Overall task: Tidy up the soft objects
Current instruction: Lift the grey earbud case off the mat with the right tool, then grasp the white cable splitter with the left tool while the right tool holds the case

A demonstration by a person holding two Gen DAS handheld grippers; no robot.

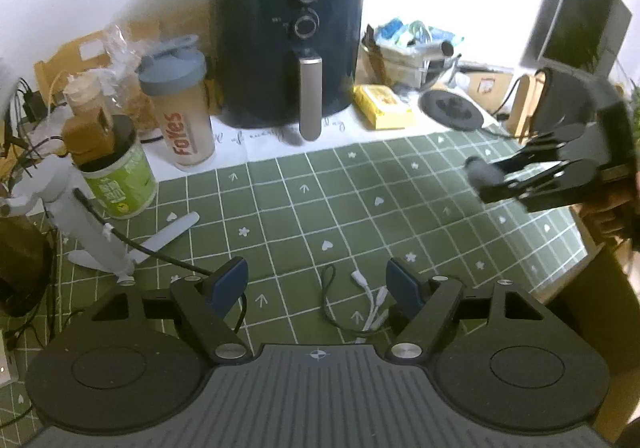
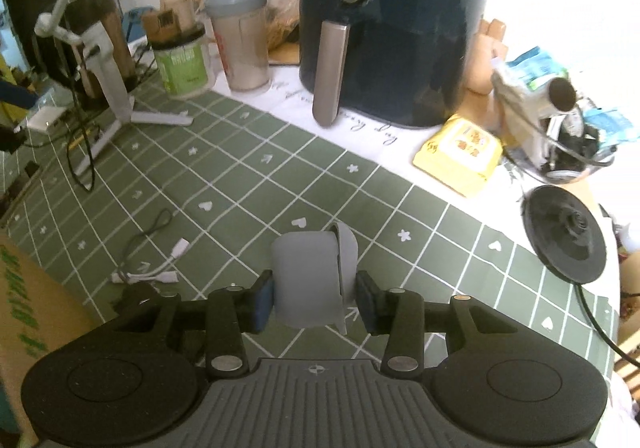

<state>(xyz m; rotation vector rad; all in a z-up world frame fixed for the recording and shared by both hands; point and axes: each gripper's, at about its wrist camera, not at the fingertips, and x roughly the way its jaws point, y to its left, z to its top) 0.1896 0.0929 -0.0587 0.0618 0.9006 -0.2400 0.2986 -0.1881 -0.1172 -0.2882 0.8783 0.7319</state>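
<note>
Right gripper (image 2: 314,298) clamped on a soft grey folded silicone piece (image 2: 310,278), blue pads (image 2: 262,302) pressing its two sides, held above the green grid-patterned mat (image 2: 280,183) on the table. Seen from the left wrist as a blurred black shape at the far right, raised over the mat's edge, a grey lump between the fingertips. Left gripper (image 1: 318,284) spread wide with nothing between its blue pads (image 1: 228,284), hovering low over the same mat. Just beyond it, lying on the mat, a small white multi-head charging cable with a thin black loop (image 1: 366,302); same cable left of the right gripper in the right wrist view. Farther back, on the white cloth (image 2: 360,127), a dark blue air fryer with a steel handle and two dials (image 1: 288,47), a yellow flat packet (image 2: 460,153) to its right and a black round base with a cord (image 2: 566,244) beyond that. To the fryer's left, a clear shaker bottle with a grey lid (image 1: 180,99), a green-labelled jar (image 1: 120,179), and a white tripod stand (image 1: 92,224)
</note>
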